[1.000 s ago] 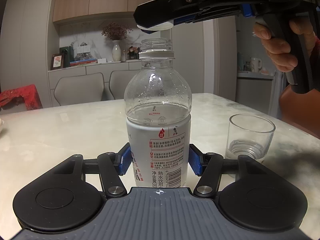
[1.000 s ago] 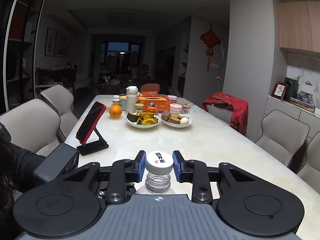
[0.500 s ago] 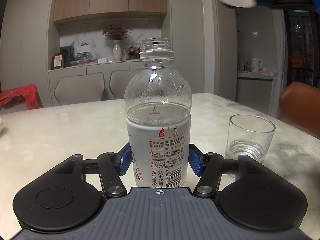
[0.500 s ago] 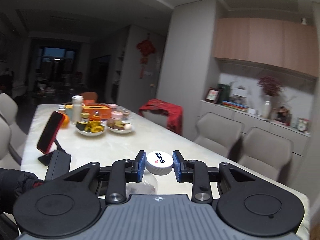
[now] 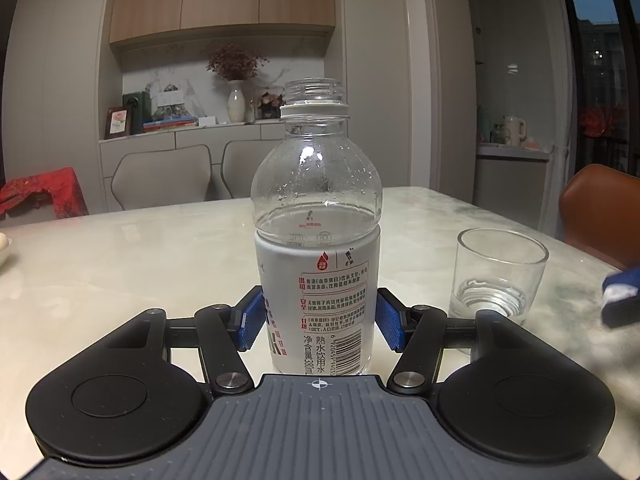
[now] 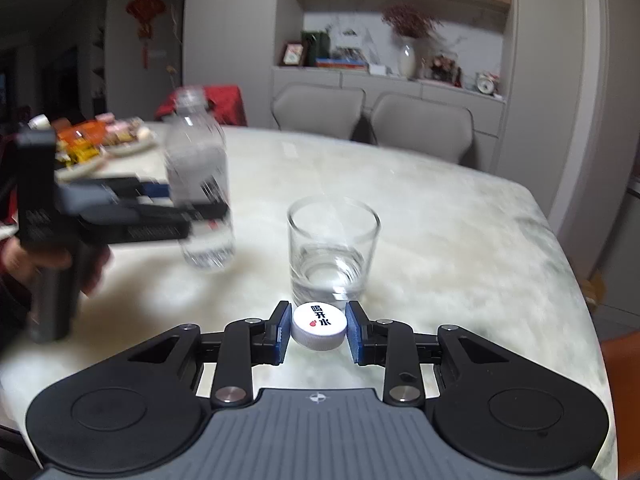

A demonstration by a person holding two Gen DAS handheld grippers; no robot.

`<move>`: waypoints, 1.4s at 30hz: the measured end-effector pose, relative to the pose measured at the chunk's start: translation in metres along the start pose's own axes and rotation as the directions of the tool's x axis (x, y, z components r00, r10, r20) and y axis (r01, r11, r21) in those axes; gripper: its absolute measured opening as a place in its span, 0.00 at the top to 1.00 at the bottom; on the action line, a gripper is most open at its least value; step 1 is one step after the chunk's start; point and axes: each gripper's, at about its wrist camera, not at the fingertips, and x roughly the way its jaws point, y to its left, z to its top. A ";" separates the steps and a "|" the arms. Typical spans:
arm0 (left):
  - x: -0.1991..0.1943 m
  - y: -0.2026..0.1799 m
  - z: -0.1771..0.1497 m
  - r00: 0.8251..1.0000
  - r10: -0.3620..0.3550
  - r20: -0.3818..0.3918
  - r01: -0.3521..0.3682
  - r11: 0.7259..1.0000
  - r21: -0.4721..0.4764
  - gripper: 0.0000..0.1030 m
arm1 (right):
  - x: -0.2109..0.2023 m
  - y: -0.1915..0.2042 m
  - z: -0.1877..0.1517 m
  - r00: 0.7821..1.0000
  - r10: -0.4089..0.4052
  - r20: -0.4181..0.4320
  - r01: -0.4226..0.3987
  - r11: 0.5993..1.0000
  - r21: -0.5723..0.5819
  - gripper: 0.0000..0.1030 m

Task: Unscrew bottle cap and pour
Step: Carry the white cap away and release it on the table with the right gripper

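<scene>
A clear water bottle (image 5: 318, 240) with a white label stands upright on the marble table, its neck open and capless. My left gripper (image 5: 319, 318) is shut on the bottle's lower body. The bottle also shows blurred in the right wrist view (image 6: 198, 184). My right gripper (image 6: 319, 332) is shut on the white cap (image 6: 319, 325), low over the table just in front of an empty glass tumbler (image 6: 333, 246). In the left wrist view the glass (image 5: 496, 276) stands to the right of the bottle, and a blue pad of the right gripper (image 5: 622, 292) shows at the right edge.
The marble table (image 6: 460, 240) ends at the right and far sides. Plates of food and snacks (image 6: 92, 142) lie at the far left. Grey chairs (image 6: 420, 126) stand behind the table, and an orange chair (image 5: 600, 208) is at the right.
My right gripper carried the cap from above the bottle neck away to the right and down near the table by the glass. The left gripper and bottle stayed still.
</scene>
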 end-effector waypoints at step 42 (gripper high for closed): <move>0.002 0.008 0.000 1.000 0.002 0.001 -0.002 1.000 0.000 0.41 | 0.024 0.009 -0.003 0.999 -0.048 0.006 0.048 0.999 -0.002 0.49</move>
